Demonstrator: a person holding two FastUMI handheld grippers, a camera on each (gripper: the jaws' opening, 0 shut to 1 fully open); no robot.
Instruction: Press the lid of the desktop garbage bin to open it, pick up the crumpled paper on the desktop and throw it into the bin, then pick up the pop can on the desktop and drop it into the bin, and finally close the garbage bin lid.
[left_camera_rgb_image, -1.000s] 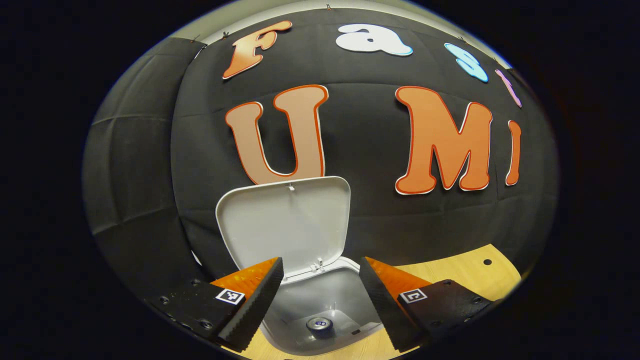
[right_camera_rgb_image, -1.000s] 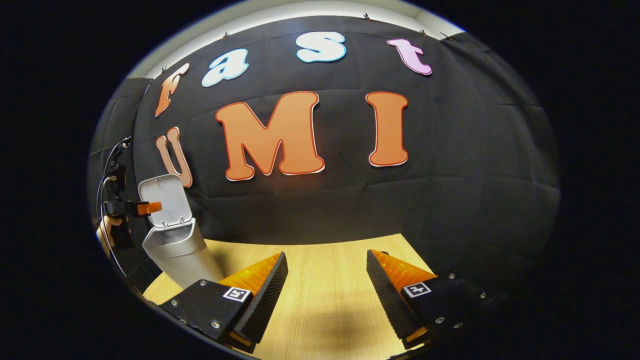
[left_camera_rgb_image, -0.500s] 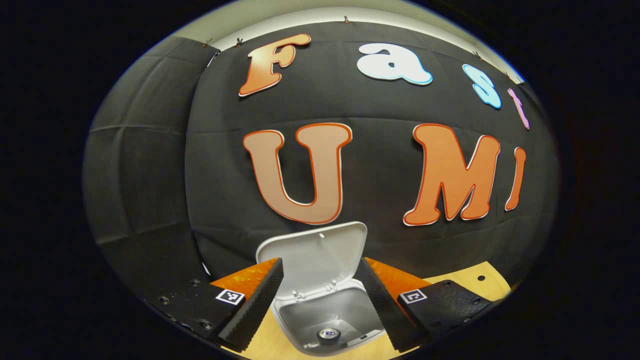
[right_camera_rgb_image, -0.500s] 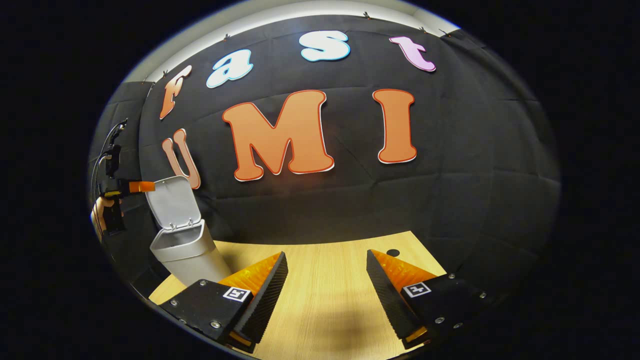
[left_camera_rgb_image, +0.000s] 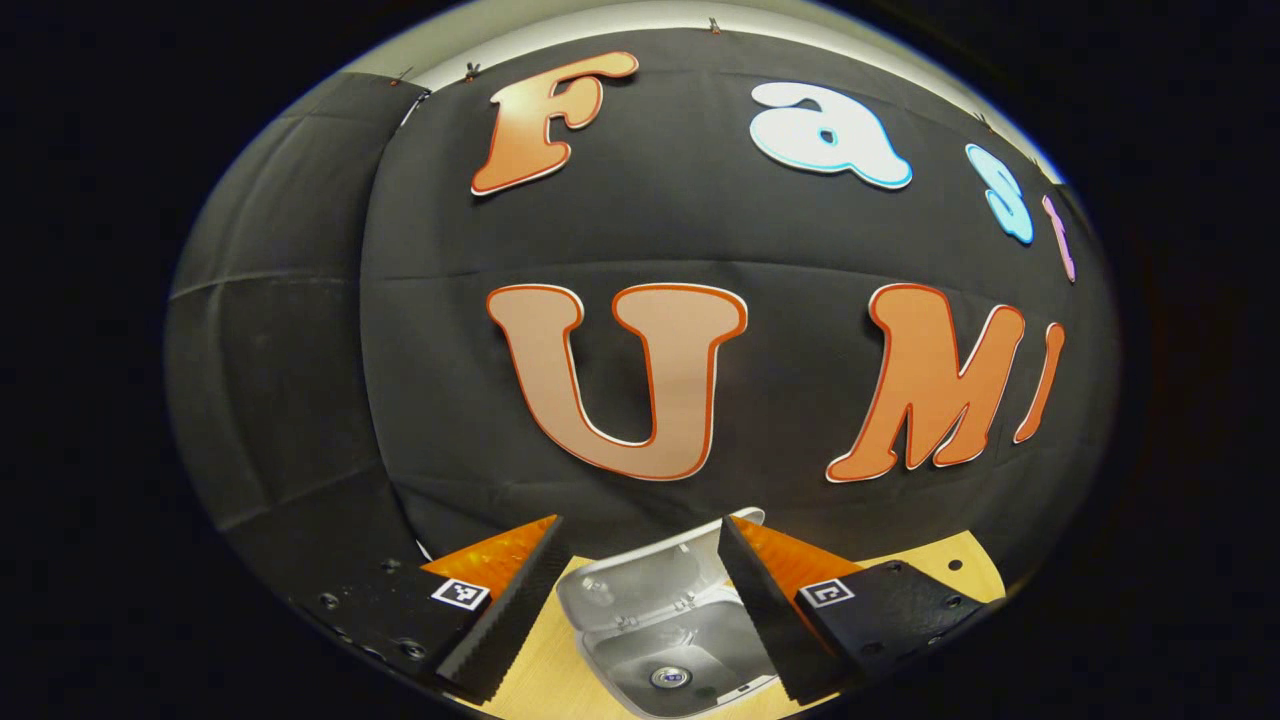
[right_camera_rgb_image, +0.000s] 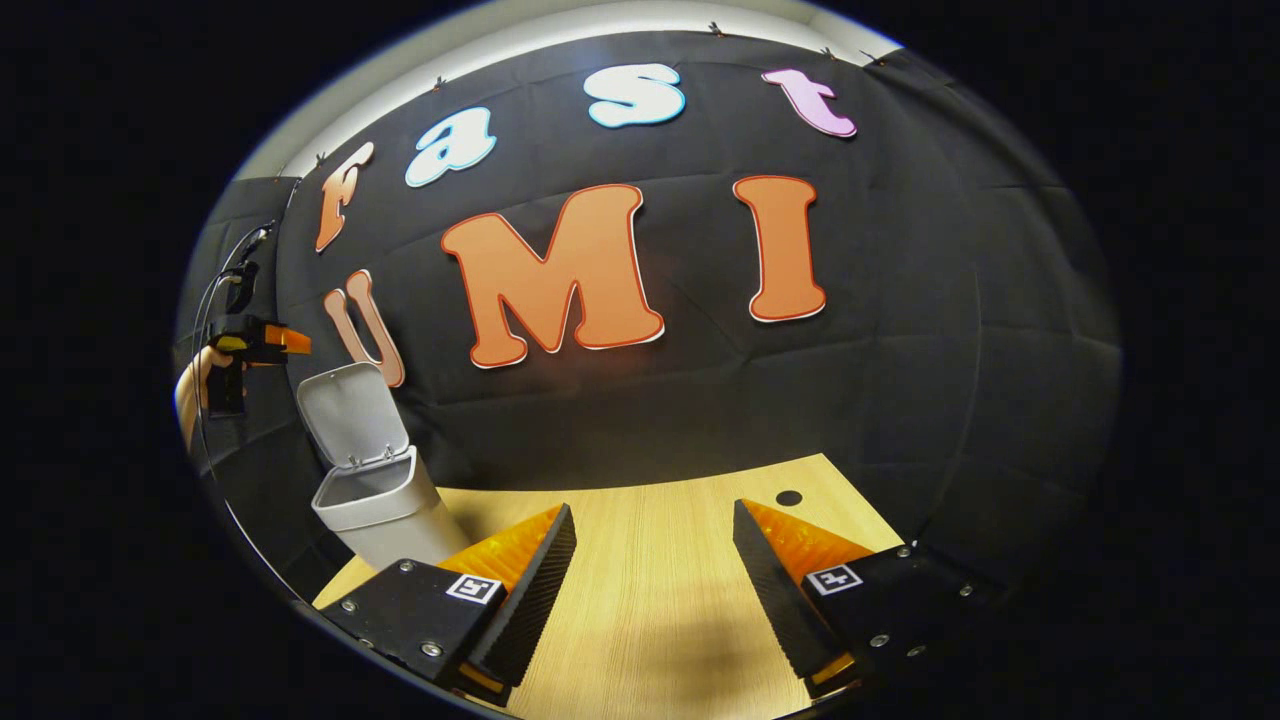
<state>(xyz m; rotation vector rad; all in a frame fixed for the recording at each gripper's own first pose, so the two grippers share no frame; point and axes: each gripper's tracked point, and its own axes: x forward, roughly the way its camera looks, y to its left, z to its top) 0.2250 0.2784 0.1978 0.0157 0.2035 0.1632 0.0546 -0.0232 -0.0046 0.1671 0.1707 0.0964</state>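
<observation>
Black cloth wall (right_camera_rgb_image: 900, 380): hangs in creased panels behind the table in both views, with a pale strip of room wall (right_camera_rgb_image: 560, 30) above its top edge. Table (right_camera_rgb_image: 660, 580): light wood grain, with one small dark round hole (right_camera_rgb_image: 789, 497) near its far edge. Bin (right_camera_rgb_image: 385, 515): grey-white, upright at the table's far left corner in the right gripper view, close to the cloth. Lid (right_camera_rgb_image: 352, 415): hinged up and back, leaving the bin open. Left gripper (left_camera_rgb_image: 640, 610): jaws apart, empty, above the open bin and looking down into it; in the right gripper view it hangs above and left of the lid, held by a hand (right_camera_rgb_image: 190, 395). Right gripper (right_camera_rgb_image: 655, 600): jaws apart, empty, over bare table, well apart from the bin. Can (left_camera_rgb_image: 670, 678): at the bottom of the bin, top end facing up.
</observation>
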